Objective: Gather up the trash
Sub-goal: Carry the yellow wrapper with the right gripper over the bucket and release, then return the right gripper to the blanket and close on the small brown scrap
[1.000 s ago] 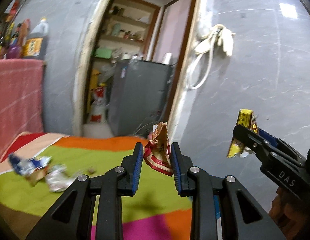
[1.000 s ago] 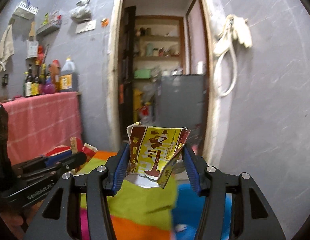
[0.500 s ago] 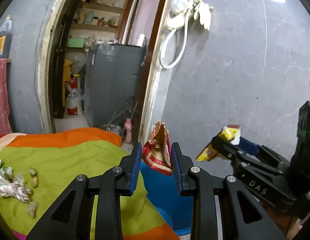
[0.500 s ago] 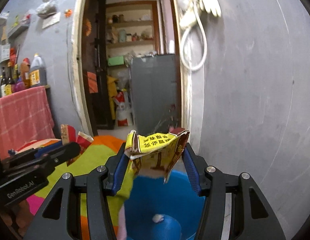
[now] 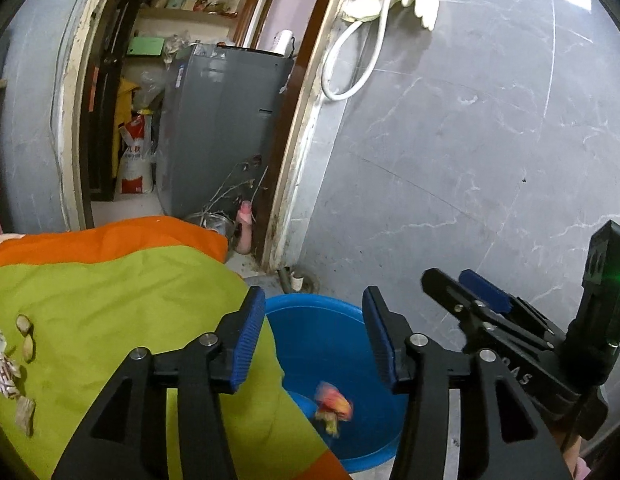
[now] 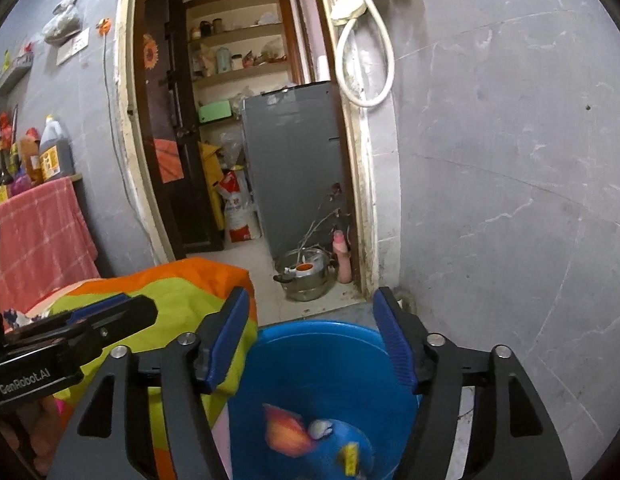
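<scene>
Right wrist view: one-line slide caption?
Open right tool above round blue plastic bucket, blurred orange wrapper inside, beside bright multicoloured cloth.

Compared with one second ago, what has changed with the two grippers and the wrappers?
Both opened and let go. The left gripper dropped its red wrapper and the right gripper its yellow wrapper; both now fall blurred inside the blue bucket. The scraps on the green cloth stayed.

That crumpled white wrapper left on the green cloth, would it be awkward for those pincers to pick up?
Probably easy. The white wrapper looks thin and creased, so it is likely very light and floppy and would squash flat between the pads. Lying on soft green cloth, it may slide or bunch the fabric rather than roll.
</scene>
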Demonstrator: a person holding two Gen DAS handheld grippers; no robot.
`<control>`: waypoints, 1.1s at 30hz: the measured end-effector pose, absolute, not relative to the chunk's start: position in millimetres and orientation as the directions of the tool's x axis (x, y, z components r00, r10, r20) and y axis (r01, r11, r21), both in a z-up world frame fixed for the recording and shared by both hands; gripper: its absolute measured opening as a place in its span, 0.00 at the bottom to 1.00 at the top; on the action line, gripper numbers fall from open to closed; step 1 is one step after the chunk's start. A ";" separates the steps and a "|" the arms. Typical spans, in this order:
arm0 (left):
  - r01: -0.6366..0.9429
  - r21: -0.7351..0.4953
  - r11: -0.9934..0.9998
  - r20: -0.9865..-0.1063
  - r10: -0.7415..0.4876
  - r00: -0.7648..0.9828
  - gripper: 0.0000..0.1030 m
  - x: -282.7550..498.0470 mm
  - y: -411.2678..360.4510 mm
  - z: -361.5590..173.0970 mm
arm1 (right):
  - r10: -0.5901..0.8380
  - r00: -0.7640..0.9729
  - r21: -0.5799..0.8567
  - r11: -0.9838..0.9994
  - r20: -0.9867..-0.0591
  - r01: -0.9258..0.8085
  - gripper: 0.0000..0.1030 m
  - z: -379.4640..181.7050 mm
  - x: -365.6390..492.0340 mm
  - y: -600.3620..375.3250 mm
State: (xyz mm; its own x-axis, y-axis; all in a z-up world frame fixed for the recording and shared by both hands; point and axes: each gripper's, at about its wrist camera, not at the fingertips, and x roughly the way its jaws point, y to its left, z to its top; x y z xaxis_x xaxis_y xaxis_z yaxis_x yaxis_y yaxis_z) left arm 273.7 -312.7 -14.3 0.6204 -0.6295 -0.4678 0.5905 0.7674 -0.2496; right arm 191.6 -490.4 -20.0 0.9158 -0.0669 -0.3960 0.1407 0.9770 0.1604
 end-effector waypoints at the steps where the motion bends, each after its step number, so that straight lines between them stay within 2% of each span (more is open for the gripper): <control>1: 0.583 -0.253 0.772 -0.463 -0.626 0.627 0.53 272.9 -309.4 -12.5 | -0.071 0.918 0.162 0.976 -0.391 0.144 0.65 -17.6 188.9 -490.2; 5: 0.545 -0.262 0.796 -0.425 -0.602 0.676 0.68 265.4 -285.8 2.0 | -0.080 0.929 0.165 0.975 -0.362 0.148 0.75 -3.9 178.3 -484.6; 7: 0.517 -0.271 0.812 -0.402 -0.583 0.706 0.85 260.9 -268.6 11.7 | -0.079 0.935 0.168 0.975 -0.344 0.144 0.78 3.9 173.3 -479.2; 10: 0.470 -0.272 0.840 -0.358 -0.541 0.761 0.93 250.0 -238.2 26.5 | -0.067 0.948 0.166 0.978 -0.312 0.124 0.86 20.1 163.8 -462.8; 13: 0.424 -0.256 0.869 -0.338 -0.491 0.803 0.97 239.4 -206.2 40.0 | -0.045 0.958 0.168 0.981 -0.284 0.096 0.97 32.9 156.7 -443.7; 15: 0.395 -0.245 0.885 -0.335 -0.460 0.823 0.98 231.7 -186.2 45.7 | -0.026 0.964 0.171 0.983 -0.263 0.073 1.00 41.1 152.0 -427.8; 26: 0.192 -0.183 0.964 -0.346 -0.246 0.905 0.98 196.6 -72.8 42.2 | 0.098 0.973 0.180 0.982 -0.210 -0.060 1.00 53.1 146.9 -331.7; 33: 0.094 -0.143 0.985 -0.362 -0.141 0.922 0.98 185.5 -13.8 27.2 | 0.171 0.952 0.159 0.978 -0.254 -0.133 1.00 35.9 164.2 -271.5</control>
State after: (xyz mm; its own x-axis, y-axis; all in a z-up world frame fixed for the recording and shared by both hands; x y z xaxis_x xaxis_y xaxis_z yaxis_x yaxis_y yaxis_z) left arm 185.5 -13.8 27.2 0.9217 -0.1405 -0.3615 0.0940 0.9852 -0.1432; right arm 164.2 -271.5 35.9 0.9520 0.1710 -0.2538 -0.1332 0.9782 0.1594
